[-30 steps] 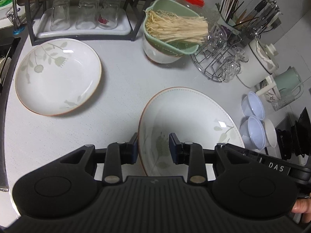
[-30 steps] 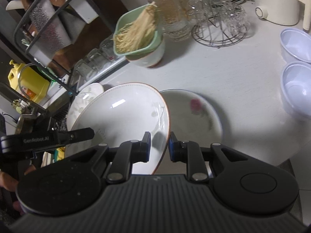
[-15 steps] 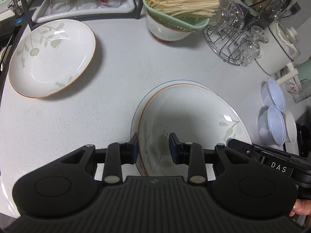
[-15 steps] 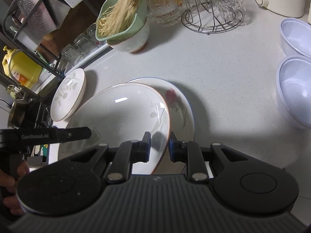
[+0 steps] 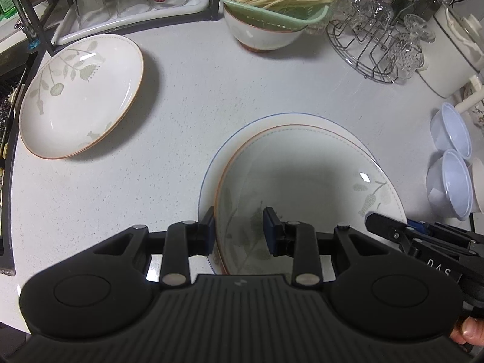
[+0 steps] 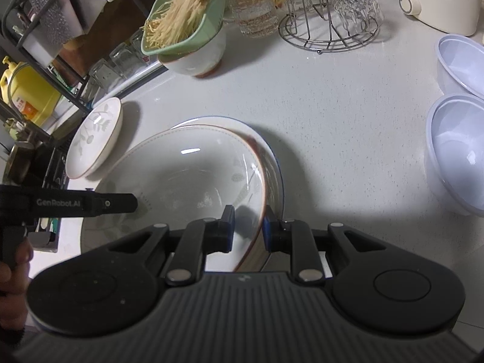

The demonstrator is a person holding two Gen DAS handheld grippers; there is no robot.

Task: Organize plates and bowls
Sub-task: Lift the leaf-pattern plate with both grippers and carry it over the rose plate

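Note:
A white leaf-pattern plate with an orange rim [image 5: 305, 187] lies low over a blue-rimmed plate [image 5: 211, 163] on the counter. My left gripper [image 5: 239, 230] is shut on its near left rim. My right gripper [image 6: 248, 227] is shut on its right rim [image 6: 260, 187]; the blue-rimmed plate [image 6: 276, 163] shows under it. A second leaf-pattern plate [image 5: 81, 93] lies at the left, also in the right wrist view [image 6: 93, 136]. Two pale plastic bowls [image 5: 450, 163] stand at the right, also in the right wrist view [image 6: 456, 151].
A green strainer of noodles sits on a white bowl [image 5: 266, 33] at the back. A wire rack of glasses [image 5: 375, 48] and a white appliance [image 5: 453, 51] stand back right. A tray of upturned glasses [image 5: 130, 3] lies under a black shelf, back left.
Both grippers have lowered the held plate onto the blue-rimmed plate, which now shows only as a rim around it. The views have moved closer to the counter.

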